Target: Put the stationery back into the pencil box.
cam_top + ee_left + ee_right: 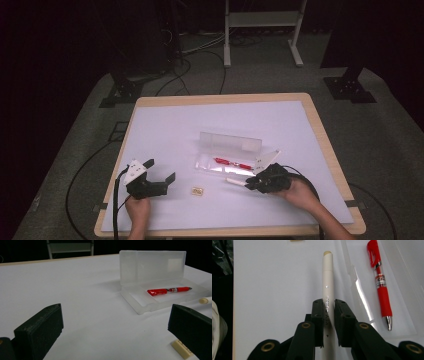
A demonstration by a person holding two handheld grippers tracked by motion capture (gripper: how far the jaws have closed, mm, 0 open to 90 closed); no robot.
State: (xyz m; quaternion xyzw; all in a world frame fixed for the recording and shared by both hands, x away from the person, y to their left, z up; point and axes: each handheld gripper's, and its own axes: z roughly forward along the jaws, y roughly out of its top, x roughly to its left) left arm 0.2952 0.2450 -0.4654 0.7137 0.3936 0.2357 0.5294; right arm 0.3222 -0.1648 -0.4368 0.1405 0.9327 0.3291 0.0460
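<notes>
Dark floor and cables surround the worktop (165,125), which we see covered by a white sheet with a wooden edge. Near its middle lies a clear plastic pencil case (227,165), its lid (152,265) standing upright behind the tray, and a red pen (167,290) rests inside the tray. Our right gripper (248,184) is clamped on a white pen (327,287), which lies on the sheet just beside the case's front wall and parallel to the red pen, its beige tip (327,253) pointing away from the jaws. That low front wall stands between the white pen and the tray. Our left gripper (161,171) hovers well apart to the left, its jaws spread wide with nothing between them. A small beige eraser (198,191) sits on the sheet between the two grippers.
</notes>
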